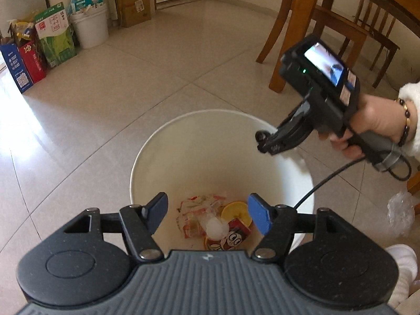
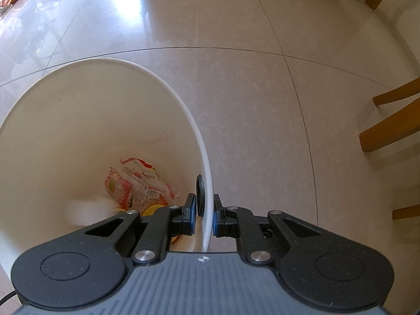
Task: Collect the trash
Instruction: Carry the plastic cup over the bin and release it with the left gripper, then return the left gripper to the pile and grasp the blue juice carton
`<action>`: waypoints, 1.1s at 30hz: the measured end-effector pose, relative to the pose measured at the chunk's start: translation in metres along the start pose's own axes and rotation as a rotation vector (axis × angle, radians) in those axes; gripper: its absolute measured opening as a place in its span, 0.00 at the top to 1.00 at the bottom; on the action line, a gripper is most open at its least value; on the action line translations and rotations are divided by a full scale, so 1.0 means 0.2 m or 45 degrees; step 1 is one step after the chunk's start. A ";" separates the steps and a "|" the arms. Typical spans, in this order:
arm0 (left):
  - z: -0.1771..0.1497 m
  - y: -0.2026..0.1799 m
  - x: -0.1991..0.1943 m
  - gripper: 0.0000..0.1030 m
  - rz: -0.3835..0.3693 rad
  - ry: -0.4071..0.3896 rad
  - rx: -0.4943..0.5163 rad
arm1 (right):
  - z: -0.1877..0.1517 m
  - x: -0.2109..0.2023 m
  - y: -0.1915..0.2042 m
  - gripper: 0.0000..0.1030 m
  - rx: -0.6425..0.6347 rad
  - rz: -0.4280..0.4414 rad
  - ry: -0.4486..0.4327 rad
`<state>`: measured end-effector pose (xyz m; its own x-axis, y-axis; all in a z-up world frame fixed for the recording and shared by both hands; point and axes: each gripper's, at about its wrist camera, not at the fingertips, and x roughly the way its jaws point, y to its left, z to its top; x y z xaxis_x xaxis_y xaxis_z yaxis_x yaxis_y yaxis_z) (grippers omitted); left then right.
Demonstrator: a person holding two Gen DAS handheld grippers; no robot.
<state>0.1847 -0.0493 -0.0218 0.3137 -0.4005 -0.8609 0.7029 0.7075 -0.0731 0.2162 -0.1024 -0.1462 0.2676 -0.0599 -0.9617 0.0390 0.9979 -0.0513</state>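
Cardboard boxes and printed cartons (image 1: 52,36) lined the far wall beside a white plastic pail (image 1: 90,27), and a wooden chair (image 1: 325,26) stood near the round white plastic bin (image 1: 162,141) on the glossy beige tiled floor (image 2: 262,105). Inside the bin lay a crumpled red-and-white snack wrapper (image 2: 136,186), an orange citrus slice (image 1: 236,211), a white wad (image 1: 216,227) and a red cartoon carton (image 1: 233,239). The left gripper (image 1: 207,214) hovered over the bin's mouth, fingers spread and empty. The right gripper (image 2: 204,216), held by a hand (image 1: 378,120) in a fluffy white sleeve, pinched the bin's rim from the side.
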 end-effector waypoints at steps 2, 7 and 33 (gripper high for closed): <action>-0.02 0.02 -0.01 0.33 0.001 0.013 -0.036 | 0.00 0.00 0.00 0.87 -0.005 -0.004 -0.004; -0.05 0.08 -0.03 0.32 0.030 0.019 -0.087 | -0.01 0.00 0.01 0.86 -0.002 0.001 -0.001; -0.69 0.32 0.10 0.19 0.197 0.046 -0.354 | 0.00 0.01 0.01 0.86 -0.005 -0.012 0.001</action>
<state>0.1485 0.0675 -0.1135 0.3767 -0.2581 -0.8897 0.4457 0.8925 -0.0702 0.2160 -0.0999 -0.1484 0.2667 -0.0693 -0.9613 0.0379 0.9974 -0.0614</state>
